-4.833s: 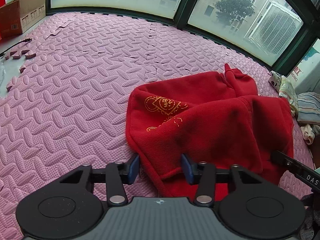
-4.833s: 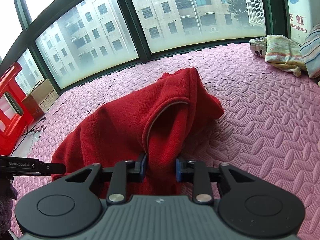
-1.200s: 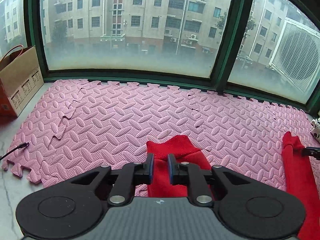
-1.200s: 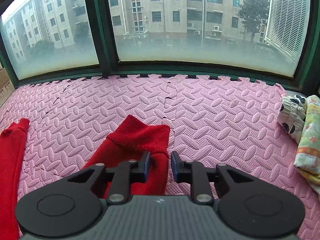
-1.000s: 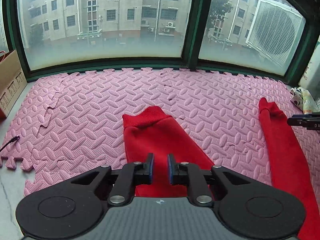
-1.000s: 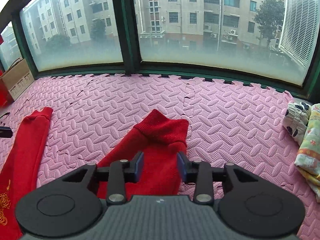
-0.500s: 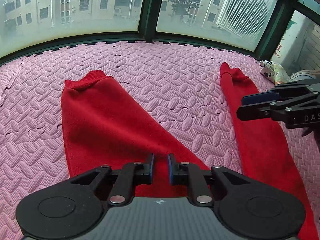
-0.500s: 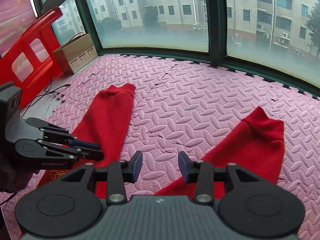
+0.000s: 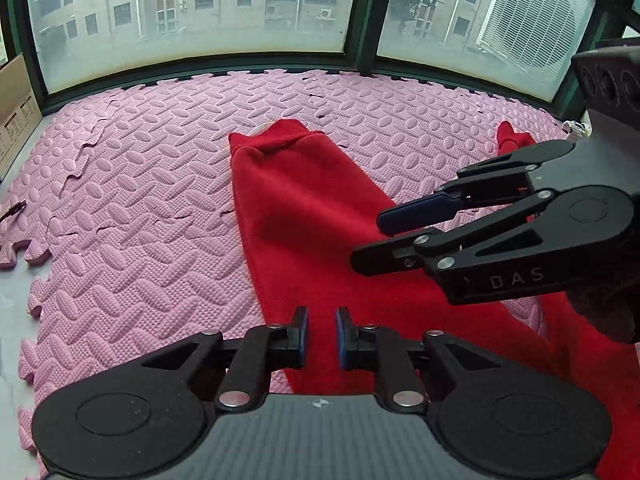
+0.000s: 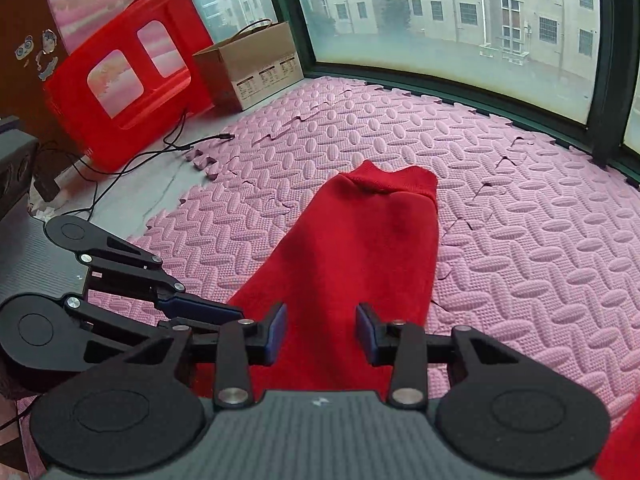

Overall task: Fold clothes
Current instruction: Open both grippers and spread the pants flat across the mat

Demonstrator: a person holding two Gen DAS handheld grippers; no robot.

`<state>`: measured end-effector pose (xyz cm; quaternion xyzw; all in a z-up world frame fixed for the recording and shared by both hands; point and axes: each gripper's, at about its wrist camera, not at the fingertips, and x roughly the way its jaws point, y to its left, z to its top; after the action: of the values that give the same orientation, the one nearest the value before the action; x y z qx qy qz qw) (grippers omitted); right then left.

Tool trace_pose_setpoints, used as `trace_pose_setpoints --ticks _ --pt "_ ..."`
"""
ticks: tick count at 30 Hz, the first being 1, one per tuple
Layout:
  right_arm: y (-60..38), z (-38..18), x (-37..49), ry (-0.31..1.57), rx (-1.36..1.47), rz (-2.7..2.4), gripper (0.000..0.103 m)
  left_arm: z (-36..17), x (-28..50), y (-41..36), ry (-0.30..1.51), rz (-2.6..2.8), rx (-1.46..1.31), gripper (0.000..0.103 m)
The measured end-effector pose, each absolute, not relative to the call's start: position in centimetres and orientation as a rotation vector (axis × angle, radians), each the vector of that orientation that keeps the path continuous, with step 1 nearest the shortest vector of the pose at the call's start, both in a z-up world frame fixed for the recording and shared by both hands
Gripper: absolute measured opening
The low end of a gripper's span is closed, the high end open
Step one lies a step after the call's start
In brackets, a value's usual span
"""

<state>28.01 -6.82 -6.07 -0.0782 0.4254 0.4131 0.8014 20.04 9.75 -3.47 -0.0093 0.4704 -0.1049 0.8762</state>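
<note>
While grey apartment blocks fill the wide green-framed window [image 9: 192, 12], the pink interlocking foam floor mat [image 9: 120, 208] with its raised oval pattern takes up most of both views. On it lies the red fleece garment [image 9: 312, 216], spread flat, one sleeve stretched away toward the window and ending in a ribbed cuff; in the left wrist view a second cuff shows far off to the right, partly hidden behind the other tool. To the mat's left edge, on bare pale floor, stands a red plastic stool [image 10: 128, 76] tipped on its side, with a brown cardboard box [image 10: 256, 64] just beside it and thin black cables [image 10: 160, 152] trailing between them and the mat.

Over the garment's near part the right gripper [image 10: 321, 330] hangs with its blue-padded jaws parted, red cloth visible below the gap but nothing pinched. Just beside it, the left gripper [image 9: 321, 338] has its jaws drawn close with a narrow slit between them; cloth lies beneath, and no fabric can be seen caught in the slit.
</note>
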Motion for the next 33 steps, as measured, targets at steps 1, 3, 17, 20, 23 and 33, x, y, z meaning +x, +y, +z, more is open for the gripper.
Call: trace_pose_setpoints --ticks 1,3,17,20,23,33 --pt "-6.6 -6.4 28.3 0.911 -0.175 0.879 0.036 -3.5 20.2 10.1 0.987 -0.219 -0.028 0.016" --pt "-6.6 -6.8 28.9 0.894 -0.192 0.852 0.026 -3.5 20.3 10.3 0.993 -0.23 -0.034 0.016" --pt "-4.8 -6.4 34.1 0.864 -0.185 0.803 0.026 -3.1 25.3 10.7 0.928 -0.164 -0.038 0.015" --pt "-6.5 -6.0 34.6 0.872 -0.156 0.763 0.026 -3.6 25.6 10.8 0.936 -0.153 -0.042 0.015" --pt "-7.9 -4.9 33.7 0.88 -0.142 0.803 0.027 -3.3 25.3 10.7 0.93 -0.163 -0.046 0.015" --pt "-10.2 -4.1 23.5 0.929 -0.273 1.014 0.027 -2.3 21.5 9.4 0.942 -0.209 -0.043 0.015"
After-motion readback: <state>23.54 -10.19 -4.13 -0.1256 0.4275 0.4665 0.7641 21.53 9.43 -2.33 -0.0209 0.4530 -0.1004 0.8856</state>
